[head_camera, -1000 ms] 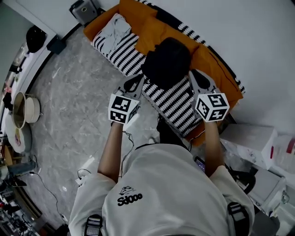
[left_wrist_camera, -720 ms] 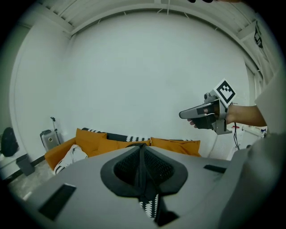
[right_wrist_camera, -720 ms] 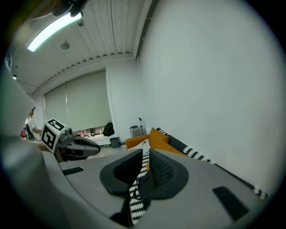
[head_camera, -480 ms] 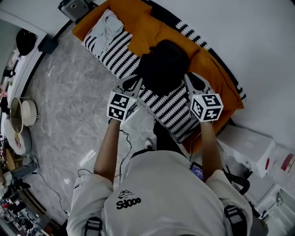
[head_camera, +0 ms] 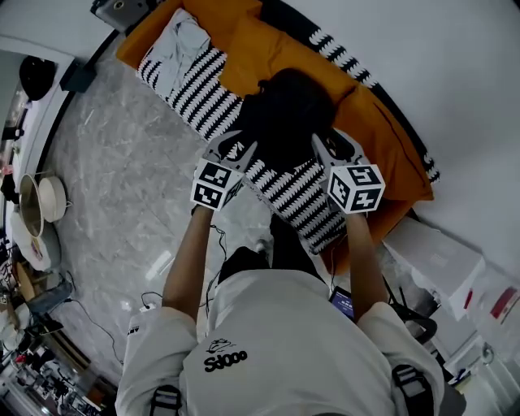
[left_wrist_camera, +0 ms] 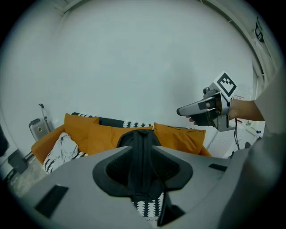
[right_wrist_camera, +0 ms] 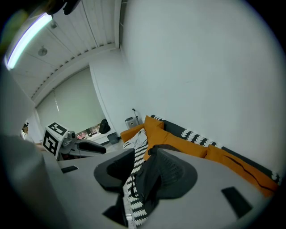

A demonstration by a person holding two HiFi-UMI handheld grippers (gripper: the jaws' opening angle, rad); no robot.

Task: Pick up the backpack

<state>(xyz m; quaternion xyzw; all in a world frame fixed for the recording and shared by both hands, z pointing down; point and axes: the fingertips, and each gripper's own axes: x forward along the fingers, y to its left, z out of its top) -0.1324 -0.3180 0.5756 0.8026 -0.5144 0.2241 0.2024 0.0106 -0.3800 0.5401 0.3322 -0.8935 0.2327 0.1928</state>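
Observation:
A black backpack (head_camera: 286, 114) lies on a sofa, on a black-and-white striped blanket (head_camera: 286, 185) against orange cushions (head_camera: 268, 50). My left gripper (head_camera: 236, 149) is at the backpack's left edge and my right gripper (head_camera: 327, 146) at its right edge. Both have just been opening their jaws and stand open with nothing pinched. In the left gripper view the left gripper (left_wrist_camera: 144, 175) frames the backpack (left_wrist_camera: 141, 144) in its gap. In the right gripper view the right gripper (right_wrist_camera: 144, 179) has the backpack (right_wrist_camera: 153, 150) just ahead.
The sofa (head_camera: 390, 162) runs diagonally along a white wall. A grey suitcase (head_camera: 122, 8) stands at its far end. White boxes (head_camera: 443, 260) sit at the right. Pots (head_camera: 41, 203) and cables (head_camera: 154, 301) lie on the marble floor at the left.
Both grippers have moved forward and down, closer to the two sides of the backpack. The backpack has not moved.

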